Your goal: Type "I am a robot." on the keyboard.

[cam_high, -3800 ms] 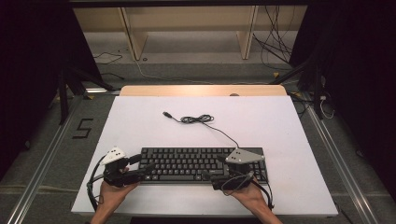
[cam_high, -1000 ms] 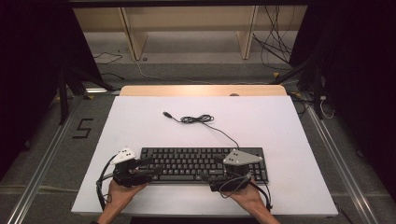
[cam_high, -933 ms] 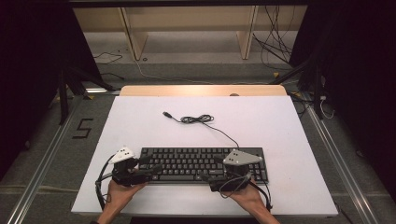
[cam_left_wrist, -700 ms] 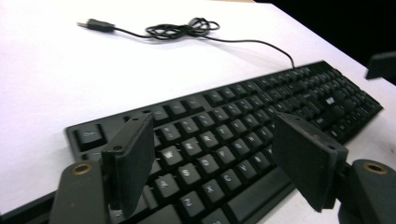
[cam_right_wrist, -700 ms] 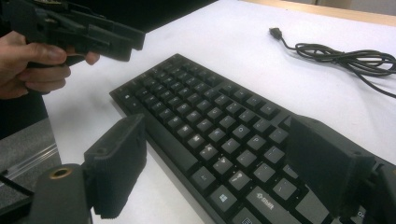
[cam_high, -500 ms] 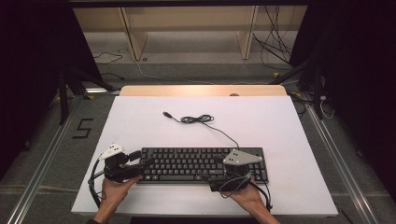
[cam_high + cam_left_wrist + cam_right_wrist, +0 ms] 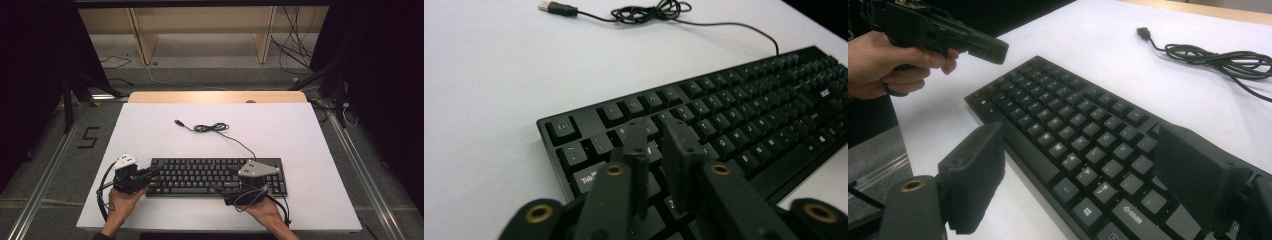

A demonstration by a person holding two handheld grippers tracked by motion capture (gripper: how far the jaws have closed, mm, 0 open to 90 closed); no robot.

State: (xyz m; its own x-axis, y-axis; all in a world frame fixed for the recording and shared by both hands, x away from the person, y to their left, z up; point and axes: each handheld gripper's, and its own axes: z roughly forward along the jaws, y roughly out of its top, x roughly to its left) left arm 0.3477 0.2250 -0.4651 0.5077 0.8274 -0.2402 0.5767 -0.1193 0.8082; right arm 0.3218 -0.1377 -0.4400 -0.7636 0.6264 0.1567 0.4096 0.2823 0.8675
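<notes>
A black keyboard (image 7: pixel 215 175) lies near the front of the white table (image 7: pixel 300 130), with its cable (image 7: pixel 212 128) coiled behind it. My left gripper (image 7: pixel 155 171) hovers over the keyboard's left end. In the left gripper view the keyboard (image 7: pixel 749 125) stretches away under my left gripper (image 7: pixel 656 132), whose jaws have just been closing and now stand shut with nothing between them. My right gripper (image 7: pixel 217 190) sits at the keyboard's front edge, right of middle. In the right gripper view its jaws (image 7: pixel 1083 145) stand wide open above the keys (image 7: pixel 1088 130), and the left gripper (image 7: pixel 993 50) shows beyond.
The cable's plug (image 7: pixel 555 7) rests loose on the table behind the keyboard. A wooden strip (image 7: pixel 215 96) borders the table's far edge, with shelving and floor cables beyond. Dark curtains flank both sides.
The left gripper's jaws have come together over the keyboard's left end, and the hand has shifted slightly. The right hand and the keyboard have stayed put.
</notes>
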